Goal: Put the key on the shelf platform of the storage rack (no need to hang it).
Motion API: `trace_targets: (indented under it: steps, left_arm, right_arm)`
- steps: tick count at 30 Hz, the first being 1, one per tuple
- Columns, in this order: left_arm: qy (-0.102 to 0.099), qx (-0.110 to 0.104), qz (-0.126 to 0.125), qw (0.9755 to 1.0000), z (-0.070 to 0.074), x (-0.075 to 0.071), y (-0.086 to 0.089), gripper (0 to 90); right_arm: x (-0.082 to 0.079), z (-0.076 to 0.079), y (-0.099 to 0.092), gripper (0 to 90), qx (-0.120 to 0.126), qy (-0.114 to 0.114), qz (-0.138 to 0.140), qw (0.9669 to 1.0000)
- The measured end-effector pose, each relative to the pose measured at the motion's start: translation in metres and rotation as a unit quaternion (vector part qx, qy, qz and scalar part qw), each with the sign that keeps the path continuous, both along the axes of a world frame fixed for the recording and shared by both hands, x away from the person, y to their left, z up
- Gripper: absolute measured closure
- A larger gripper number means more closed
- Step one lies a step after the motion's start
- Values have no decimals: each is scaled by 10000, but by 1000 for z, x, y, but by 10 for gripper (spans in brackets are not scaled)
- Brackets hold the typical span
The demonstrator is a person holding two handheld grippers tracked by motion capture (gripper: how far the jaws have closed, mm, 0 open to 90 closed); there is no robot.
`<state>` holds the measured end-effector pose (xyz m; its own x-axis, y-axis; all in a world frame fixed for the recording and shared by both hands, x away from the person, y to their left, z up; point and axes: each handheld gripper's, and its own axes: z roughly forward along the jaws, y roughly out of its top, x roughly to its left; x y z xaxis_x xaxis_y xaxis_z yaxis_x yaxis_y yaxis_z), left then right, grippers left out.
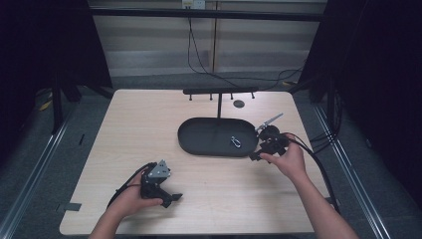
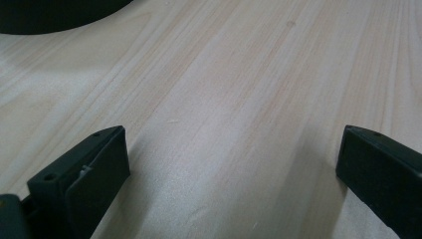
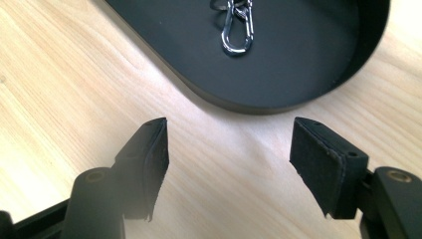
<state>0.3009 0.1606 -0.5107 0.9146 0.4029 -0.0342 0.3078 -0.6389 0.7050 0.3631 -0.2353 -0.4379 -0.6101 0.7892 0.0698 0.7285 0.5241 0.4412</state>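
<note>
A pale wooden table [image 1: 149, 129] carries a black oval tray [image 1: 199, 142] with a silver carabiner clip [image 1: 236, 142] lying inside. Behind the tray stands a black T-shaped rack [image 1: 219, 92]; cables [image 1: 199, 55] trail across the floor beyond.

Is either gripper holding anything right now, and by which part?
Nothing held. Left gripper and right gripper are open over bare table; the carabiner lies in the tray.

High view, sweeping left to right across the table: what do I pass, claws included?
Left claw → black oval tray → metal carabiner clip inside the tray → right claw at the tray's right end.
</note>
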Motion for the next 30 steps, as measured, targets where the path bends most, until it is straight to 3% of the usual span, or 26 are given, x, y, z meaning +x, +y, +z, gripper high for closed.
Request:
trace_targets:
  steps: [16, 30]
  left_arm:
    - [0, -4, 6, 10000, 0, 0, 0, 0]
    - [-4, -1, 0, 10000, 0, 0, 0, 0]
  right_arm:
    - [-18, -1, -20, 306, 126, -29, -34, 9999]
    - [-37, -15, -33, 279, 80, 53, -6, 10000]
